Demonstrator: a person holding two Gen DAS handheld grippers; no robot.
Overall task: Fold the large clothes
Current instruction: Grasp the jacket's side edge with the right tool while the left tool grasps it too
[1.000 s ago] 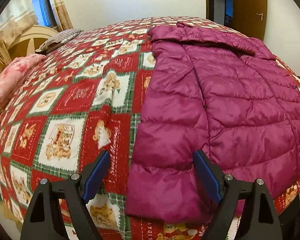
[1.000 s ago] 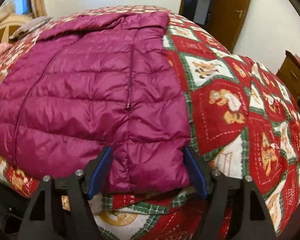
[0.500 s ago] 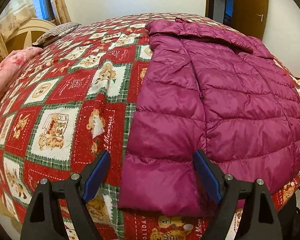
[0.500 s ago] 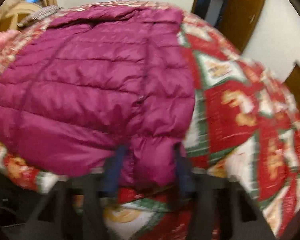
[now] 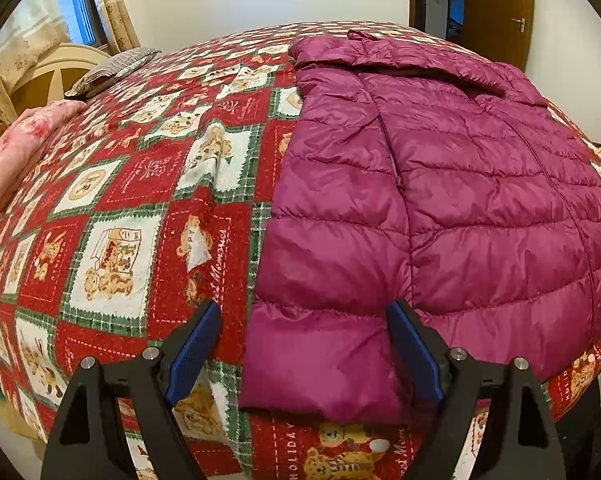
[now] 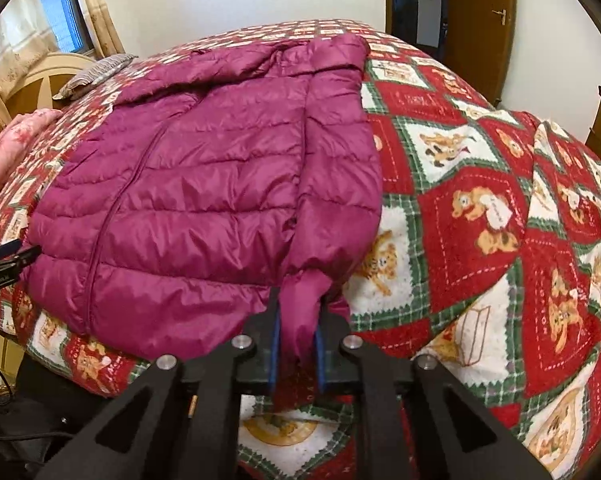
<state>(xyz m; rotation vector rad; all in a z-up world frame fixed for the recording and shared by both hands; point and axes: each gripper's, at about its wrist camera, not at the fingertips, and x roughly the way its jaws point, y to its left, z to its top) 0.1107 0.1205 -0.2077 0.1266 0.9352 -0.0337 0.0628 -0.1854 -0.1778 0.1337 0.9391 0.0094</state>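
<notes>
Two tools frame our view. The right tool is clamped on the cuff of the right sleeve of the magenta puffer jacket, bunching it between the blue pads. Our left tool stands wide apart, straddling the left sleeve cuff without pinching it. The jacket lies flat, front up, on the bed's red patchwork quilt, its hem at the near edge. Open quilt stretches to either side. The right view alone shows the left tool's tip at the jacket's far corner; a pink folded blanket lies well apart.
</notes>
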